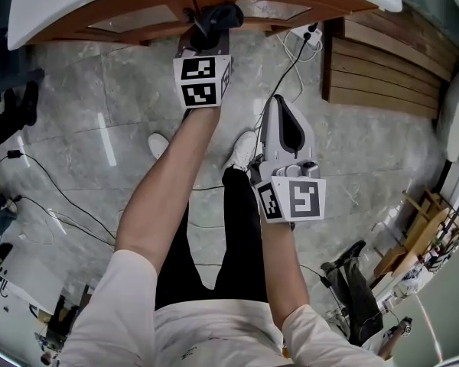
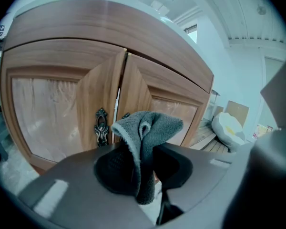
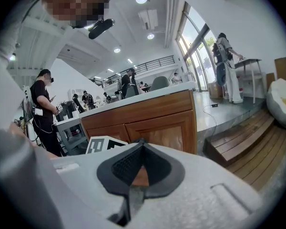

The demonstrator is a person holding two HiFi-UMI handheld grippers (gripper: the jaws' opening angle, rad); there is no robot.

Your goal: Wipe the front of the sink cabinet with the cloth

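Grey cloth (image 2: pixel 148 127) clamped between fingers of left gripper (image 2: pixel 142 168), near wooden sink cabinet doors (image 2: pixel 81 87), right gripper (image 3: pixel 137 170) fingers closed, empty

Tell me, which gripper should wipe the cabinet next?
Probably the left gripper: it's shut on the cloth right by the cabinet doors. The right gripper is empty and hangs farther back.

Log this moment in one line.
left gripper: shut on cloth | cloth: at cabinet doors, contact unclear | right gripper: shut, empty
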